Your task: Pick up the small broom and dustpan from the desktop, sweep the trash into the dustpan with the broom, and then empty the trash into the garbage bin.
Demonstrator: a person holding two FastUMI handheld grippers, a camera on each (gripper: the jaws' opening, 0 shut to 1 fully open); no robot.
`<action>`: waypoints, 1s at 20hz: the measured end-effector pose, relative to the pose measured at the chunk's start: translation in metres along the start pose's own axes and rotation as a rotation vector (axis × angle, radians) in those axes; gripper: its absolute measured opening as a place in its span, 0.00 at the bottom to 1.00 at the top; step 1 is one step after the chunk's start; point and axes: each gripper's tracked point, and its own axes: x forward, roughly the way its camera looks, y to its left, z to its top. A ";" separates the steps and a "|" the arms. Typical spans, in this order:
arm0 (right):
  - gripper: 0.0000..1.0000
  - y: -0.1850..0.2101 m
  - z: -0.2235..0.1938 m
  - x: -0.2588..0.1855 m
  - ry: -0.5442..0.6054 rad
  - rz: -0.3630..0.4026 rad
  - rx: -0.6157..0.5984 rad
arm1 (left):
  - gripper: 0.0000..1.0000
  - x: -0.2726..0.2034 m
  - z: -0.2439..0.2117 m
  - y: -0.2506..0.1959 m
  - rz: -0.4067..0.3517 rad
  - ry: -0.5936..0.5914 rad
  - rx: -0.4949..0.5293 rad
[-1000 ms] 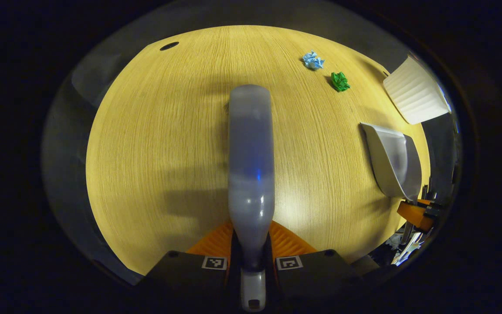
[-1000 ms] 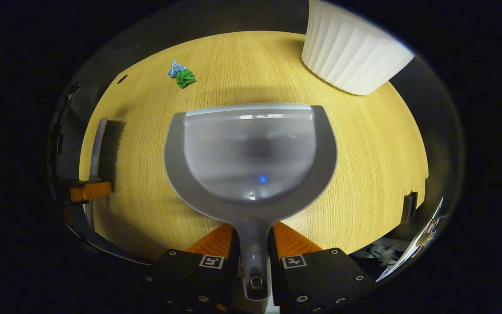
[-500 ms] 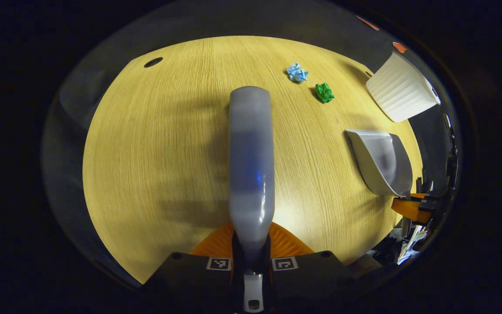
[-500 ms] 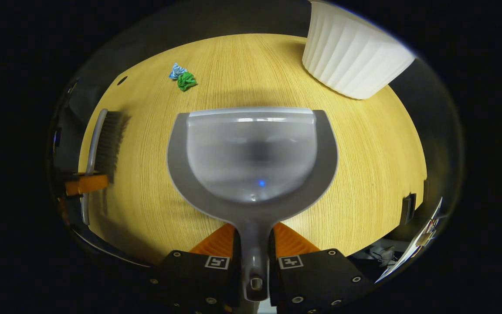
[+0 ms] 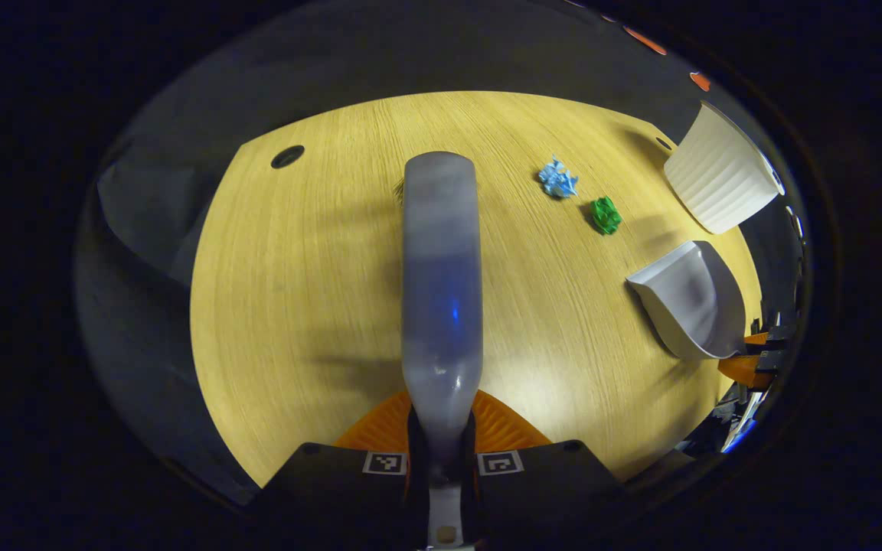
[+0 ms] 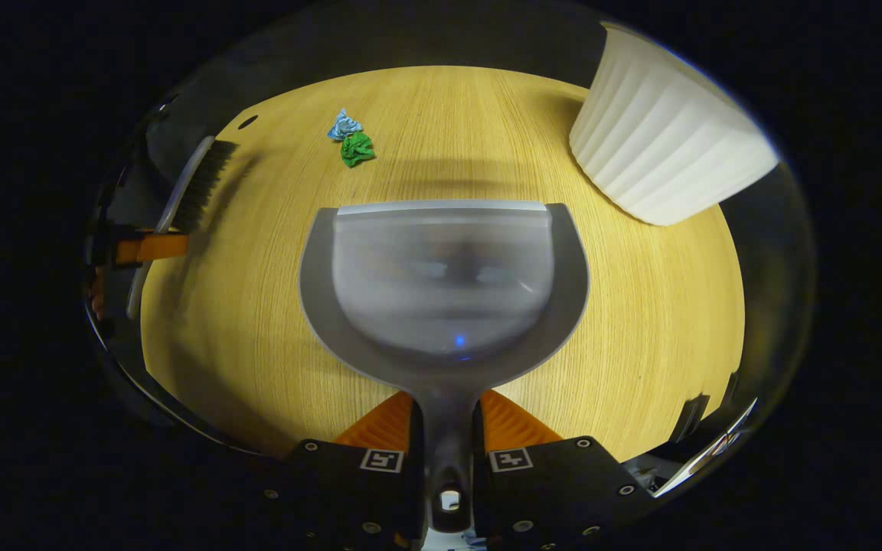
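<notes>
Grey broom clamped in left claw; dustpan clamped in right claw.

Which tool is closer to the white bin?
Right. The right tool, holding the dustpan, sits near the white bin; the left tool, holding the broom, is farther away.

The left gripper clamps the grey broom by its handle, the broom reaching forward over the wooden desk. Far right lie a blue paper wad and a green paper wad, near a white ribbed bin. The grey dustpan sits at right, held by the other gripper.
</notes>
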 end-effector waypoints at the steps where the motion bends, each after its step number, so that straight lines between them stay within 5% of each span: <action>1: 0.26 -0.001 0.004 -0.001 -0.003 0.004 -0.016 | 0.19 0.000 0.009 0.007 0.014 -0.006 0.014; 8: 0.27 -0.009 0.021 -0.001 0.015 0.037 -0.122 | 0.19 0.017 0.076 0.022 0.052 -0.042 0.205; 20: 0.27 -0.024 0.032 0.004 0.005 0.076 -0.177 | 0.19 0.076 0.143 -0.046 -0.010 0.007 0.445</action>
